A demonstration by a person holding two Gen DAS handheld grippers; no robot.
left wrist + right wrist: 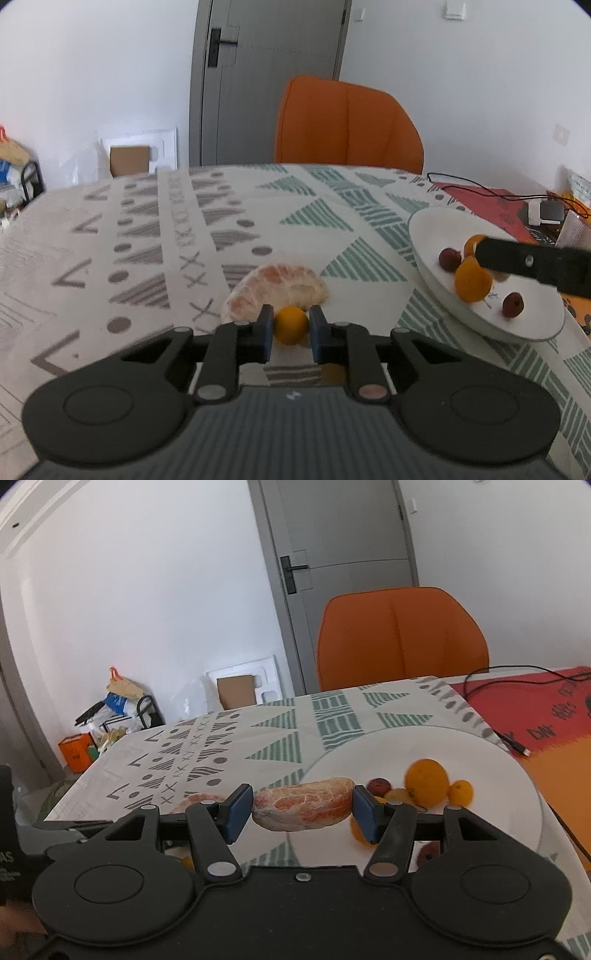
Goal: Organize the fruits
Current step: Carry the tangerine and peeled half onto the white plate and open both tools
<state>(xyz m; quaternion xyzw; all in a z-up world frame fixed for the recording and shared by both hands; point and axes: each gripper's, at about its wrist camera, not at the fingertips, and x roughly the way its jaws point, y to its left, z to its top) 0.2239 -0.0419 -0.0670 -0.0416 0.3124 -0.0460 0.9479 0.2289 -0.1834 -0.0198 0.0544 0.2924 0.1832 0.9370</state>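
I am pinching a small orange fruit [291, 325] between my left gripper [291, 334] fingers just above the desk [147, 236], while my right gripper [302, 814] fingers are gripping a peeled pomelo segment [303, 804] at the white plate [517, 812] holding other fruits.

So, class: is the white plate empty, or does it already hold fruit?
It already holds fruit. On the white plate lie a large orange, a smaller orange fruit and a red date.
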